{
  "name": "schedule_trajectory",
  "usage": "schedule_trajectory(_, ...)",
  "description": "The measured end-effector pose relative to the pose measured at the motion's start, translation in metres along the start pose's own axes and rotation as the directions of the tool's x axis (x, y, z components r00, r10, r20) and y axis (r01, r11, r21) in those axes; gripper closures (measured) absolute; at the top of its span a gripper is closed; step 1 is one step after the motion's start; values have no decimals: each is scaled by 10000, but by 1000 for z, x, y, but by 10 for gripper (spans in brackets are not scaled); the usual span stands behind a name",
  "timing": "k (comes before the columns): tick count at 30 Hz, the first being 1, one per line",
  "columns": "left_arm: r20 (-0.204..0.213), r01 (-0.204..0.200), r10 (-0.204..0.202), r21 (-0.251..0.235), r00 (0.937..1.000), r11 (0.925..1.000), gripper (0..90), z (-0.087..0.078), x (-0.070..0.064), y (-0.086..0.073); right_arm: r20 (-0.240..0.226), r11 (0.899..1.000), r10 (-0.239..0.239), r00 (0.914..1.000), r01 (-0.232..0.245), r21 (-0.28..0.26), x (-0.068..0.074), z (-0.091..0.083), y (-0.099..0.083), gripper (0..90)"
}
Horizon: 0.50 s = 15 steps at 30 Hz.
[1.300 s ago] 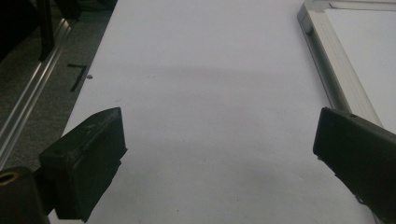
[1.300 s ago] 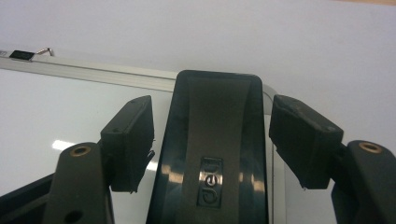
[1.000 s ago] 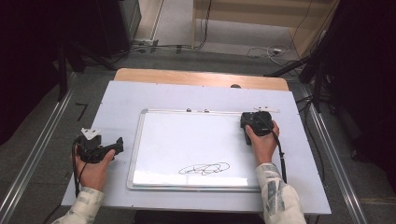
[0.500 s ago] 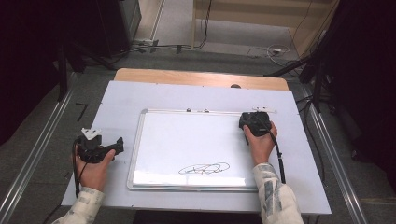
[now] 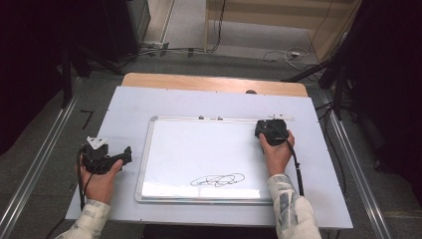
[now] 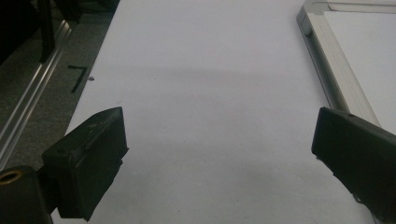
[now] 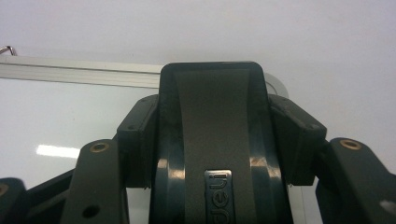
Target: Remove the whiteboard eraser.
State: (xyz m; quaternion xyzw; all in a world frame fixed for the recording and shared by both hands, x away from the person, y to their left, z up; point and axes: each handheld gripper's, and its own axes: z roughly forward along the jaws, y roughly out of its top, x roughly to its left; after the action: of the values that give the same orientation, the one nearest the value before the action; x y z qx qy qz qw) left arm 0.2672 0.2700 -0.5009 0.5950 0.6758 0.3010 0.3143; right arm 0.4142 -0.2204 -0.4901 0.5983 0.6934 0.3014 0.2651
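1 whiteboard, 1 table, 2 grippers: left, right.

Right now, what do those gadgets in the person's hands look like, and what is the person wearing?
Each hand-held gripper is black: the left one has two blocky black jaws, a grey three-cornered plate on top and a black cable trailing back. The right one shows brass-coloured screws and its own black cable. Both sleeves are pale with a darker pattern.

I'm working in what looks like a lab: a white-topped table between metal floor rails, cables across grey carpet, dark equipment stands around.
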Motion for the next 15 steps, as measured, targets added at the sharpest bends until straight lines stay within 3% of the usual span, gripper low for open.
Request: schedule_trajectory(15,-37,68,-68,-18,10000,10000,38,0,1,0,-122,9990,-375,9992,371,-251,1,-11,1,392)
